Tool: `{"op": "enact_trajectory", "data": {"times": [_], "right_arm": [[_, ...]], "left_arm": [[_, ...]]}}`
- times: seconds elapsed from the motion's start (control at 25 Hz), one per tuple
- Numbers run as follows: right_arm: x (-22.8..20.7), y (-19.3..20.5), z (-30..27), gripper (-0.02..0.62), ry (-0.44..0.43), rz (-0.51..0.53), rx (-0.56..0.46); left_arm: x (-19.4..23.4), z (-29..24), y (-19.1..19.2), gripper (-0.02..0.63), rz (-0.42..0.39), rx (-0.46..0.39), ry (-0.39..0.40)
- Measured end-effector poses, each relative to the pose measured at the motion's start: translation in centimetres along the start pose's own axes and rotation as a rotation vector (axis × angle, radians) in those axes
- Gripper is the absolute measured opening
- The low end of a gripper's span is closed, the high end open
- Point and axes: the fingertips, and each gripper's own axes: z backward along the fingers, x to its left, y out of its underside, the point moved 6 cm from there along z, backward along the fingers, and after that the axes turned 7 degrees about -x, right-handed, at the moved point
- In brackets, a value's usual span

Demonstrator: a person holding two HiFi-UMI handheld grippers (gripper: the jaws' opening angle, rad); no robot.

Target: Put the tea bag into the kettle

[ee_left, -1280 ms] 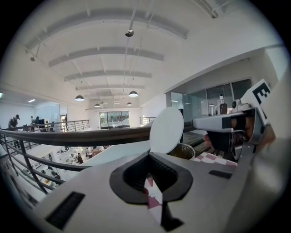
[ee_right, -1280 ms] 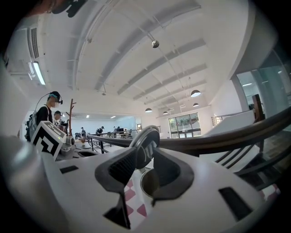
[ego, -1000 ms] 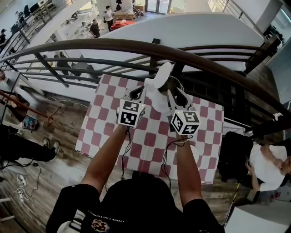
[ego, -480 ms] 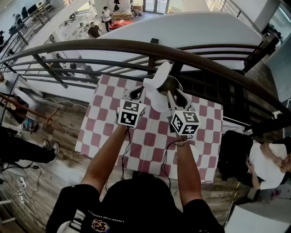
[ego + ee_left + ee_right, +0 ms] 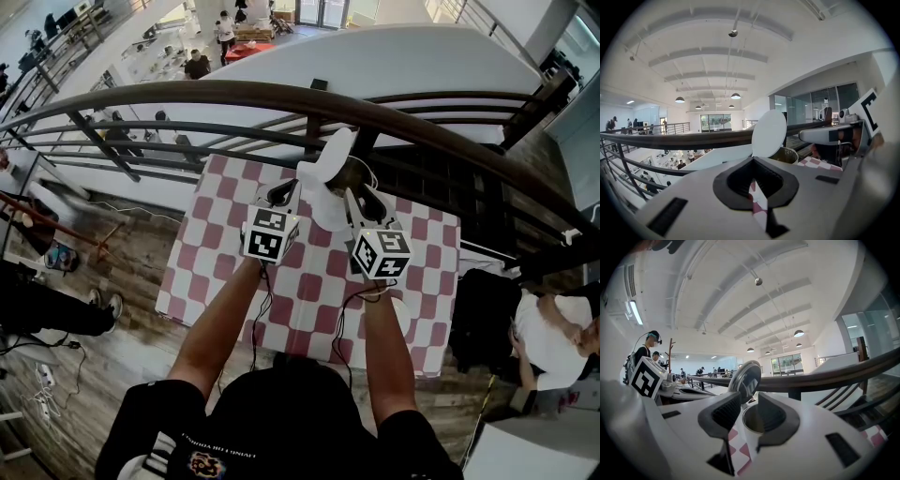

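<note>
Hardly anything has shifted over the last second: the left gripper (image 5: 283, 190) and the right gripper (image 5: 363, 200) hang where they were, and only the people on the lower floor (image 5: 197, 64) have walked on a little.

Nearest the camera, two bare forearms (image 5: 220, 323) reach forward from dark sleeves. Each ends in a marker cube, the left one (image 5: 270, 232) and the right one (image 5: 380, 251) side by side above the tabletop (image 5: 211, 253), which is covered in a red-and-white checked cloth.

In the left gripper view the fingers (image 5: 693, 197) are drawn together, tips meeting. Only a thin sliver of the checked cloth shows between the black pads, and nothing can be seen held there. In the right gripper view the fingers (image 5: 724, 411) stand apart, and the kettle's open mouth shows in the gap between them.

The kettle (image 5: 323, 204) is white and stands at the far edge of the tabletop, between the two grippers and just beyond their tips. Its round lid (image 5: 336, 155) is raised and tilts back toward the railing. I cannot make out the tea bag in any view.

Behind the kettle runs a dark curved railing (image 5: 281, 94), and past it the hall drops away to the lower floor.
</note>
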Motion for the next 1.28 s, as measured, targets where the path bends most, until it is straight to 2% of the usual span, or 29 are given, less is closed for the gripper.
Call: {"op": "enact_trajectory", "data": {"times": [0.32, 0.68, 0.96, 1.28], "right_arm": [[-0.2, -0.3, 0.3, 0.121, 0.002, -0.001, 0.004], [-1.7, 0.2, 2.3, 0.121, 0.046, -0.005, 0.002], [-4.7, 1.5, 6.5, 0.121, 0.136, -0.018, 0.015], [-8.1, 4.3, 14.3, 0.121, 0.298, -0.056, 0.034]], "left_arm": [[-0.3, 0.0, -0.4, 0.0, 0.0, 0.002, -0.002], [-2.8, -1.1, 0.1, 0.0, -0.015, 0.013, 0.049], [-7.5, -2.6, 1.2, 0.0, -0.035, 0.039, 0.14], [-15.5, -4.6, 3.7, 0.0, -0.069, 0.089, 0.301]]}}
